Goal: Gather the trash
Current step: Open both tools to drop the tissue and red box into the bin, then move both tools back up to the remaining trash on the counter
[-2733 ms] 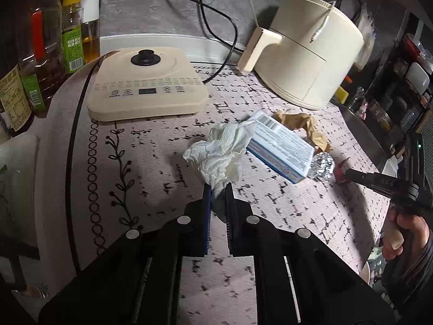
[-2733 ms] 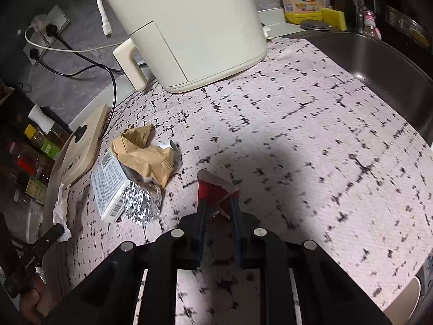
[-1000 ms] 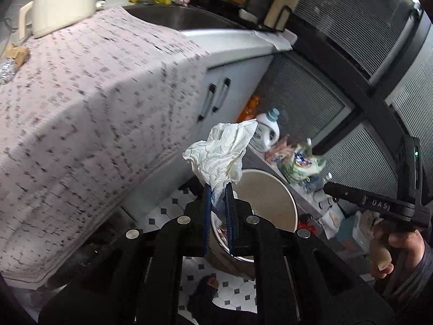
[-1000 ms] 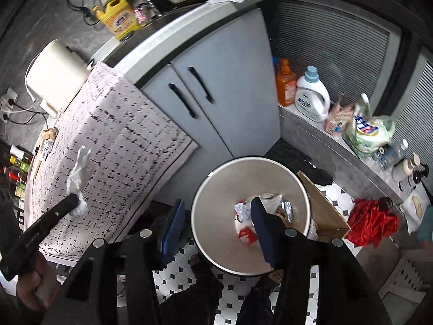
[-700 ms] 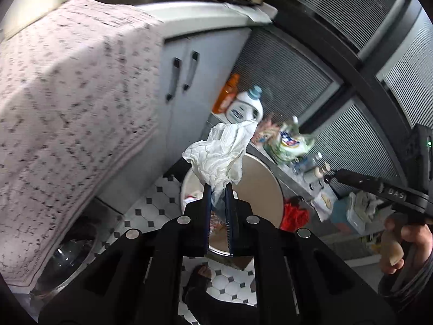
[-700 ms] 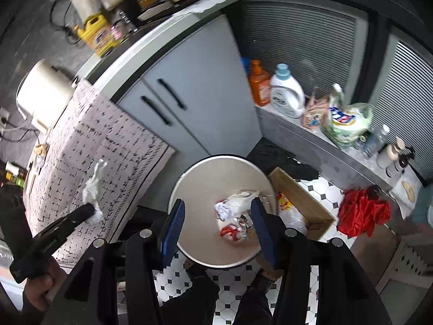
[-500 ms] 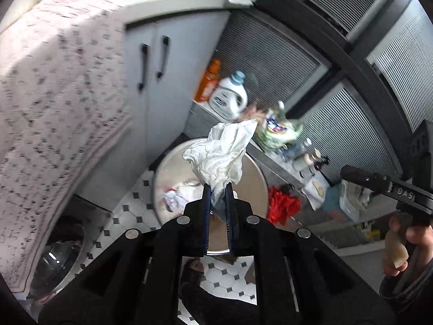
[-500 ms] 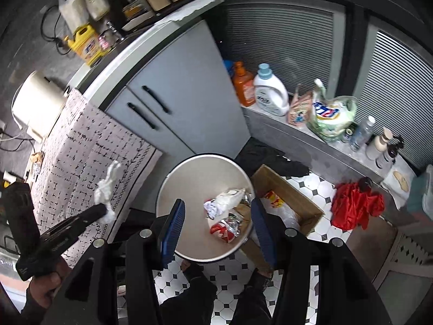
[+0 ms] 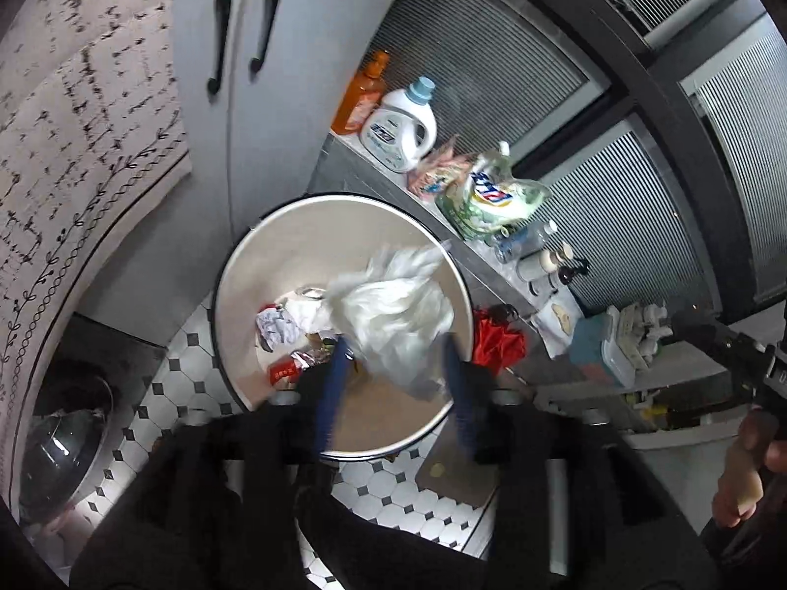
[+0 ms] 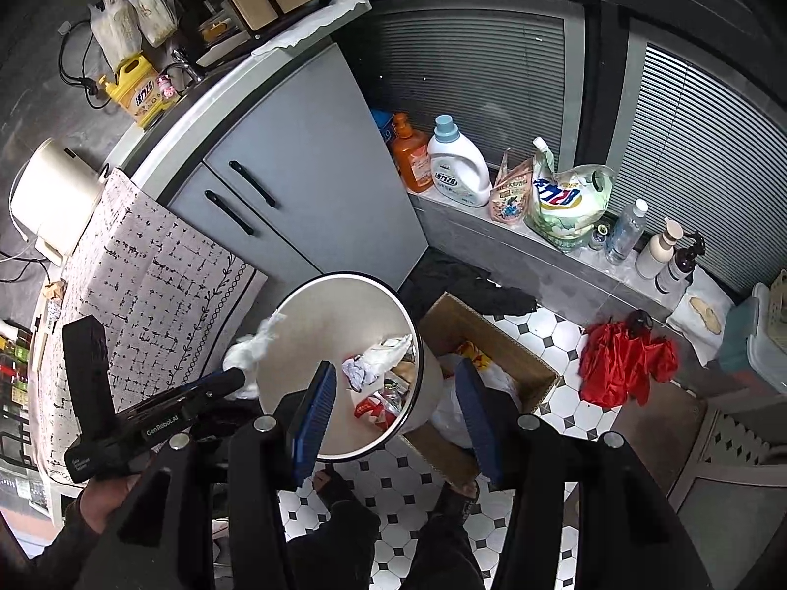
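Opening now, the left gripper spreads its jaws above the round trash bin, and the crumpled white tissue sits loose between the blue pads, blurred, seemingly slipping free at centre frame. To do this well, hold over the bin's middle until the tissue clears, since its upper corner reaches toward the rim. The right gripper hangs about half open and empty over the same bin. In the right wrist view, a cardboard box touches the bin's right side, a red cloth lies further right, detergent bottles line the upper ledge, and a patterned mat hangs at left.
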{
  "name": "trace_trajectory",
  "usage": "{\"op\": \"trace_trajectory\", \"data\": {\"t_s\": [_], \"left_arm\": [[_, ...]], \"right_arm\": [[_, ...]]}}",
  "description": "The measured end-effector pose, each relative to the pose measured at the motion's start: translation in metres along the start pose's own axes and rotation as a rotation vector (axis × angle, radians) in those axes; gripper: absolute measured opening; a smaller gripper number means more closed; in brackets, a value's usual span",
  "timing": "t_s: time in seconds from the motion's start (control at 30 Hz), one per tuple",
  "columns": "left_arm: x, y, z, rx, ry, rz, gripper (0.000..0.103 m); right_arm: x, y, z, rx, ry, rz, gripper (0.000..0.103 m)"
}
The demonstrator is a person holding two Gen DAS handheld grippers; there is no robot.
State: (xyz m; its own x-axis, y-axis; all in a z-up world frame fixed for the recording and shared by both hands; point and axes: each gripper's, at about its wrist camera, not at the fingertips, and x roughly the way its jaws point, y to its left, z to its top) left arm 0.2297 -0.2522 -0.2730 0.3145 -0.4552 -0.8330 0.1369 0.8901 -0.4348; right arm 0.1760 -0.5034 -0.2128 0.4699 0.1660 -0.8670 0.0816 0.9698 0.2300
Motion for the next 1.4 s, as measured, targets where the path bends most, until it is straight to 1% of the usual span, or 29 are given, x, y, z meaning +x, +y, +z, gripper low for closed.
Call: {"op": "trace_trajectory", "data": {"t_s": [0.07, 0.23, 0.27, 0.33, 0.4, 0.5, 0.57, 0.6, 0.73, 0.87, 1.07, 1.27, 1.4], "left_arm": [[-0.003, 0.005, 0.0, -0.021, -0.01, -0.007, 0.059], [-0.018, 0.015, 0.004, -0.049, -0.036, 0.005, 0.062], [-0.023, 0.016, 0.005, -0.05, -0.045, 0.009, 0.064], [-0.037, 0.021, 0.007, -0.05, -0.072, 0.027, 0.068], [-0.054, 0.026, 0.01, -0.058, -0.103, 0.046, 0.071], [-0.082, 0.039, 0.012, -0.082, -0.152, 0.082, 0.075], [-0.1, 0.048, 0.013, -0.104, -0.186, 0.107, 0.077], [-0.113, 0.055, 0.013, -0.12, -0.207, 0.124, 0.078], [-0.157, 0.076, 0.012, -0.161, -0.278, 0.179, 0.085], [-0.199, 0.101, 0.008, -0.2, -0.356, 0.231, 0.088], [-0.252, 0.148, 0.004, -0.271, -0.437, 0.287, 0.088], [-0.293, 0.2, -0.006, -0.339, -0.49, 0.327, 0.088], [-0.319, 0.235, -0.011, -0.378, -0.506, 0.359, 0.088]], "right_arm": [[0.001, 0.002, -0.001, -0.002, 0.003, 0.001, 0.051], [0.005, 0.008, 0.002, -0.011, 0.007, 0.02, 0.051], [0.005, 0.01, 0.003, -0.014, 0.006, 0.026, 0.051], [0.007, 0.017, 0.005, -0.025, 0.004, 0.043, 0.051], [0.009, 0.028, 0.009, -0.04, 0.002, 0.065, 0.054], [0.012, 0.046, 0.016, -0.066, 0.003, 0.099, 0.056], [0.014, 0.062, 0.021, -0.086, 0.001, 0.123, 0.06], [0.014, 0.072, 0.023, -0.098, -0.001, 0.135, 0.062], [0.011, 0.111, 0.033, -0.148, -0.021, 0.18, 0.074], [0.007, 0.154, 0.041, -0.214, -0.056, 0.209, 0.081], [0.007, 0.223, 0.054, -0.271, -0.071, 0.261, 0.083], [0.018, 0.297, 0.059, -0.337, -0.058, 0.3, 0.083], [0.025, 0.344, 0.059, -0.376, -0.052, 0.332, 0.083]]}}
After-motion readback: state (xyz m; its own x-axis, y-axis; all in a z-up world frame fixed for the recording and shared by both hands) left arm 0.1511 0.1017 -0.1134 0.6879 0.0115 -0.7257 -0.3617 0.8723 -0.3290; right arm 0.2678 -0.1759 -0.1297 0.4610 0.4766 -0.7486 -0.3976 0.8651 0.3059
